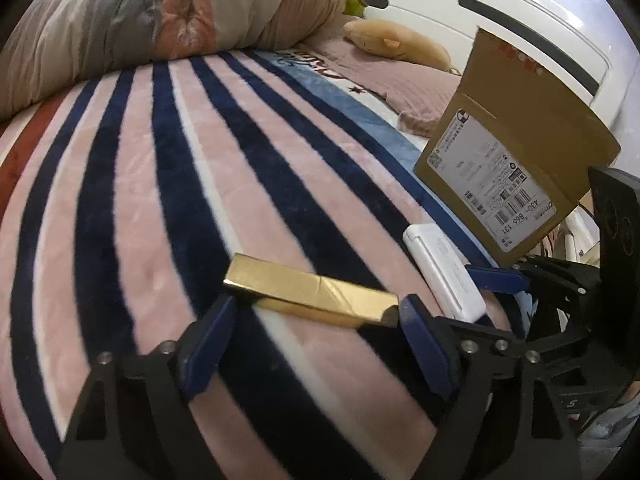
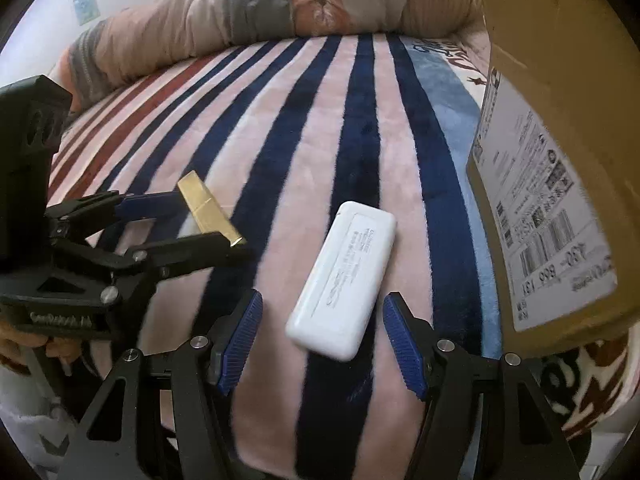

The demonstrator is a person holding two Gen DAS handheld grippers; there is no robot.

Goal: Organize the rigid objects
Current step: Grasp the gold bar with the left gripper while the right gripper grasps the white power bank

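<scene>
Striped blanket of pink, navy and white spread across a bed, bands running from 6 toward 12 o'clock in the right wrist view. Rumpled quilt heaped at 11 o'clock in the left wrist view, plush toy on a pink pillow at 1 o'clock. Open cardboard box with a printed shipping label standing at 3 o'clock, flap raised. White rectangular case lying flat on the blanket just left of the box, long axis tilted from 7 toward 1 o'clock in the right wrist view, printed face up. Gold bar-shaped box lying flat to the left of the white case, long axis running from 10 toward 4 o'clock in the left wrist view. Left gripper spread wide, blue pads flanking the ends of the gold box, no grip visible. Right gripper parted, pads either side of the near end of the white case, gaps visible on both sides, nothing held.
</scene>
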